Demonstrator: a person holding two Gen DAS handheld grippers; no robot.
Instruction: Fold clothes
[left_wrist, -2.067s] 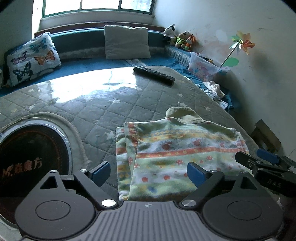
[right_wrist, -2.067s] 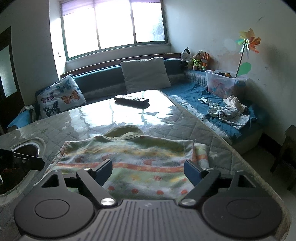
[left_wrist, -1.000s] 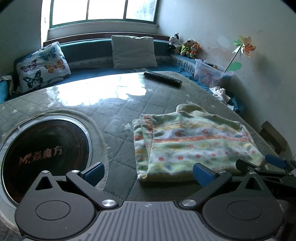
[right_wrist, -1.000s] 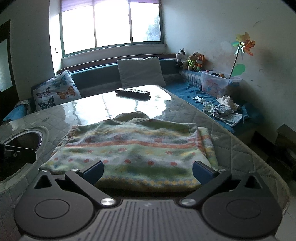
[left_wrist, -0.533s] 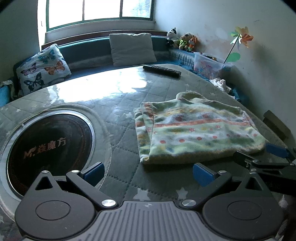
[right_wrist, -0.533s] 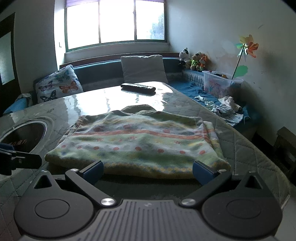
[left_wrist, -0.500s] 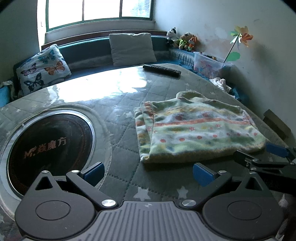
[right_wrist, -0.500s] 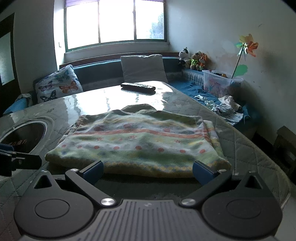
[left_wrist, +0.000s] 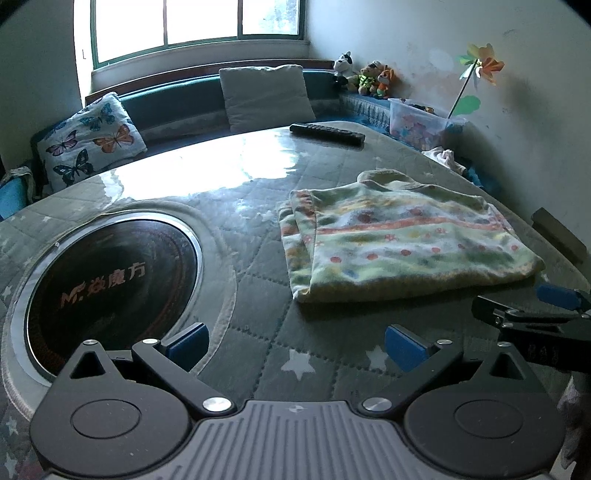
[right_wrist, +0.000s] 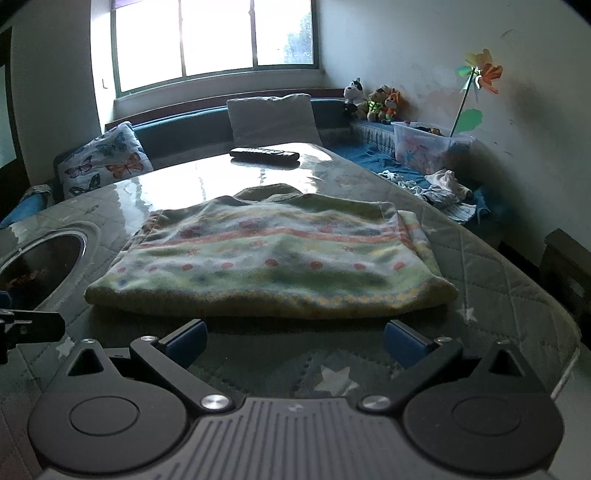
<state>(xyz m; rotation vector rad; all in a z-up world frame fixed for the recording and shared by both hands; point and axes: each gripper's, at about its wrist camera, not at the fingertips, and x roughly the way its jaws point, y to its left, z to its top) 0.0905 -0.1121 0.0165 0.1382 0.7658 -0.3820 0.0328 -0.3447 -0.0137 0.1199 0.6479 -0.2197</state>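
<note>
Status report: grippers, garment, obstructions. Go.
Left gripper open, empty. Right gripper open, empty. Patterned top folded flat on table. Nothing in the way.

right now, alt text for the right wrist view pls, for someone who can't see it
A folded striped, dotted fleece garment lies flat on a quilted table, just beyond the open, empty right gripper. A remote control sits at the table's far edge, with a cushioned window bench behind.

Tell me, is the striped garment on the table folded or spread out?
Folded: the striped garment lies as a compact rectangle, with a layer doubled under its left edge.
</note>
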